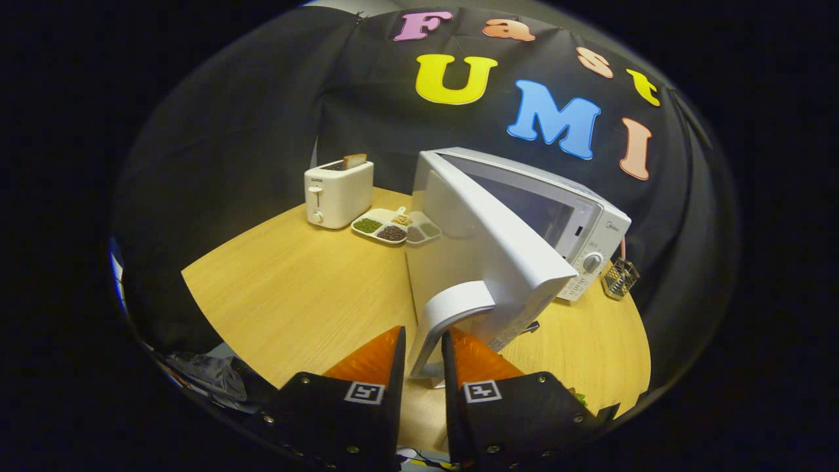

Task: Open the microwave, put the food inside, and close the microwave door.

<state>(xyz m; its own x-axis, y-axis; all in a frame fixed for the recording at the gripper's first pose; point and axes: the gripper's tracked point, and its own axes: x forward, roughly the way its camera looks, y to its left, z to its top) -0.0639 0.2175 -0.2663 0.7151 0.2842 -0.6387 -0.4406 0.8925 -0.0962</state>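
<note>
The gripper (423, 347) is pinching the handle (438, 331) of the microwave door (478, 255), one finger on each side of the handle bar and both apparently pressing on it. The door stands swung well out from the white microwave (577, 223), whose dark cavity is open behind it, so the step in hand is judged to be the opening swing, nearly complete.

To finish it well, the person should lead the handle along the arc set by the door's hinge rather than pulling straight back, since a straight tug could drag the microwave across the wooden table (295, 288). The grip should remain square on the bar so it does not slip off its end. The door needs to end wide enough to leave the cavity clear for loading.

To the left of the microwave, a divided tray (393, 226) of grains and beans lies just beside it; beyond that stands a toaster (337, 193) with a slice of bread (354, 160) in it. Which item counts as the food is not certain. On the microwave's right sits a small wire basket (619, 276).
</note>
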